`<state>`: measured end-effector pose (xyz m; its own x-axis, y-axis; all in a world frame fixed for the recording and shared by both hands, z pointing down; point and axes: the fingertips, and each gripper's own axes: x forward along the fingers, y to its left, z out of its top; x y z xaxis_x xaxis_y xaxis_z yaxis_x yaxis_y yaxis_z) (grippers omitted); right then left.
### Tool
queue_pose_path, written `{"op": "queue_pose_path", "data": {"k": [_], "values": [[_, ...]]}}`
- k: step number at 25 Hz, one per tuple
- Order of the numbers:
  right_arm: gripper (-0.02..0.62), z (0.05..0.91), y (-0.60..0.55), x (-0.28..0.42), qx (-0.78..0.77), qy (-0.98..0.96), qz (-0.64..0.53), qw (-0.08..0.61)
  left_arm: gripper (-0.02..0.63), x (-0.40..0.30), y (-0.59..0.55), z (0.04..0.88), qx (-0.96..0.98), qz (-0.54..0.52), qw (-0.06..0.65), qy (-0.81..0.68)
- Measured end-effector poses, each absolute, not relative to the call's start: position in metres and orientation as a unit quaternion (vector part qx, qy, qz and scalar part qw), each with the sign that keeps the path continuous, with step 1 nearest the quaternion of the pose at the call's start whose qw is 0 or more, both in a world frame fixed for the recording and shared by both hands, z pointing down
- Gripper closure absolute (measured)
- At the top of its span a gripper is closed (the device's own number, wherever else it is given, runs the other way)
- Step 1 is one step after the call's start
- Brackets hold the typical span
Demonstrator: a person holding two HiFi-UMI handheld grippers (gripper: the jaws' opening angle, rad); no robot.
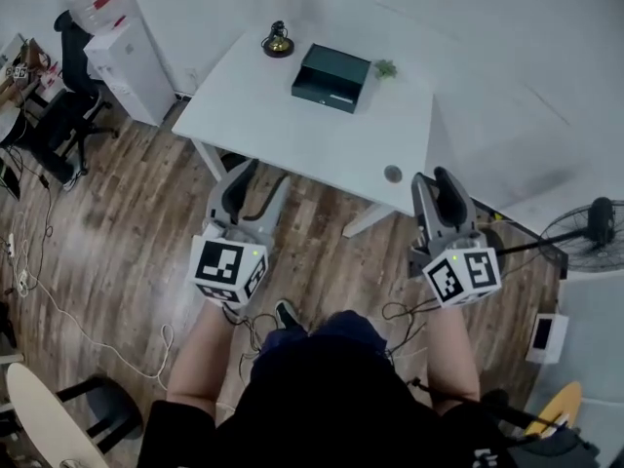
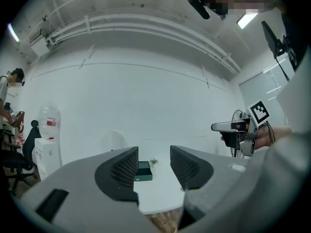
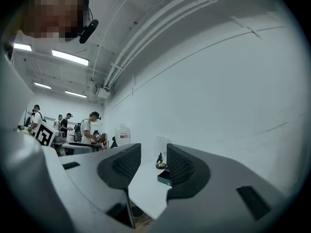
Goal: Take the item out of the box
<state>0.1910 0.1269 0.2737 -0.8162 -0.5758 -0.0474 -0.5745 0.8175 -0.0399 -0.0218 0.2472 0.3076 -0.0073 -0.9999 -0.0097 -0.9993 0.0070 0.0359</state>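
Bright, even light comes from long white ceiling tube lamps (image 3: 70, 57). The dark green rectangular box (image 1: 331, 76) throws barely any shadow on the white rectangular worktop (image 1: 292, 125). The left gripper view and right gripper view bulge fisheye-fashion, with black corners; the head view is sharp.

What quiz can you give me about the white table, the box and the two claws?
1. True or false: the dark green box sits on the white table.
2. The left claw is: A) open and empty, B) shut on the box, C) holding a plant.
3. Fill in: in the head view, a small ____ on a gold base stands left of the box.
Key: 1 true; 2 A; 3 figurine.
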Motion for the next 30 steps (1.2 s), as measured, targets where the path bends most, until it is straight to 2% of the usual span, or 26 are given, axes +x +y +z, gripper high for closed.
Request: {"op": "queue_pose_path", "data": {"k": [7, 19, 30], "values": [[0.428, 0.298, 0.081, 0.151, -0.307, 0.951, -0.029, 0.013, 0.405, -0.066, 0.206, 0.324, 0.7, -0.025, 0.028, -0.713], [0.44, 0.292, -0.046, 0.084, -0.251, 0.965, -0.058, 0.053, 0.413, -0.122, 0.109, 0.29, 0.656, 0.004, 0.003, -0.754], [0.449, 0.305, -0.138, 0.09, -0.238, 0.965, -0.088, 0.068, 0.42, -0.11, 0.02, 0.296, 0.67, 0.049, 0.004, -0.741]]}}
